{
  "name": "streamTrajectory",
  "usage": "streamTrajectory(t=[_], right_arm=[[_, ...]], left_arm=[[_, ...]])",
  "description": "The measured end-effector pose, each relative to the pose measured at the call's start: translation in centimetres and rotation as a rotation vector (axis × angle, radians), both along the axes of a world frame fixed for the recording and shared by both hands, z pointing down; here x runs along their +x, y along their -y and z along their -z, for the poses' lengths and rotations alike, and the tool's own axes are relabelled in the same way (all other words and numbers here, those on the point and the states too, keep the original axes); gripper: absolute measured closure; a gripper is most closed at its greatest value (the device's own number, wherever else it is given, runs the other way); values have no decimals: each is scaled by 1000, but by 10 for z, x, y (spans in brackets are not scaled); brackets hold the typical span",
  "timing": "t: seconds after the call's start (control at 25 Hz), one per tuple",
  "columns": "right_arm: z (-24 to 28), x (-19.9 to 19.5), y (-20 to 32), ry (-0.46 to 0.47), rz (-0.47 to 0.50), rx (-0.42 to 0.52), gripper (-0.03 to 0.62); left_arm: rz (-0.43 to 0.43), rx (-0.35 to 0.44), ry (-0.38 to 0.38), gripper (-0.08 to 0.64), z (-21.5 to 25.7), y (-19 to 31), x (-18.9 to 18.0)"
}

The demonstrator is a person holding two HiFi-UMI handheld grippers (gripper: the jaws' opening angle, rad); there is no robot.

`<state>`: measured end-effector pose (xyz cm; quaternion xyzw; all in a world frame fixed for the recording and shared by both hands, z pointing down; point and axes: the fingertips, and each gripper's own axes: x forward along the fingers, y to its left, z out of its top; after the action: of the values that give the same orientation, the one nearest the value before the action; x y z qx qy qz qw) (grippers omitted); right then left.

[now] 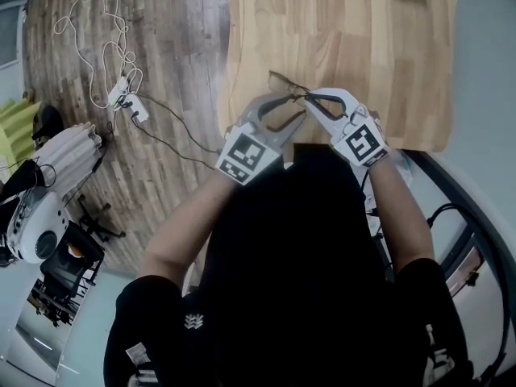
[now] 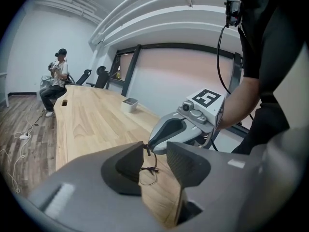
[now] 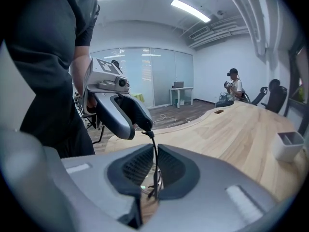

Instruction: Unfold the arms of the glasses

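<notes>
Wooden table (image 1: 347, 31) lies under both tools. The right gripper (image 3: 155, 151) is clamped on the thin glasses (image 2: 150, 169), probably to steady them. Facing it, the left gripper (image 2: 155, 151) has its jaws spread, the frame between its tips, likely ready to catch an arm.

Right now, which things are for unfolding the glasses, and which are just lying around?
For the job: glasses, right gripper pinching them, open left gripper.
Just lying about: white box on the table, power strip on the floor.
</notes>
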<state>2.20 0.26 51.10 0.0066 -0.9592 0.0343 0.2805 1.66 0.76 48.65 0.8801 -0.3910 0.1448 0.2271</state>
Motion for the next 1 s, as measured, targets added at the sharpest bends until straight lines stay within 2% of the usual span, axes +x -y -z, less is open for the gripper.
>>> streamTrajectory(t=[0.48, 1.0], right_arm=[[7, 54, -21, -26, -155, 14, 566], [-8, 103, -36, -98, -310, -18, 566]], left_arm=[[-153, 45, -9, 411, 22, -30, 53], [-327, 44, -34, 419, 29, -53, 107]])
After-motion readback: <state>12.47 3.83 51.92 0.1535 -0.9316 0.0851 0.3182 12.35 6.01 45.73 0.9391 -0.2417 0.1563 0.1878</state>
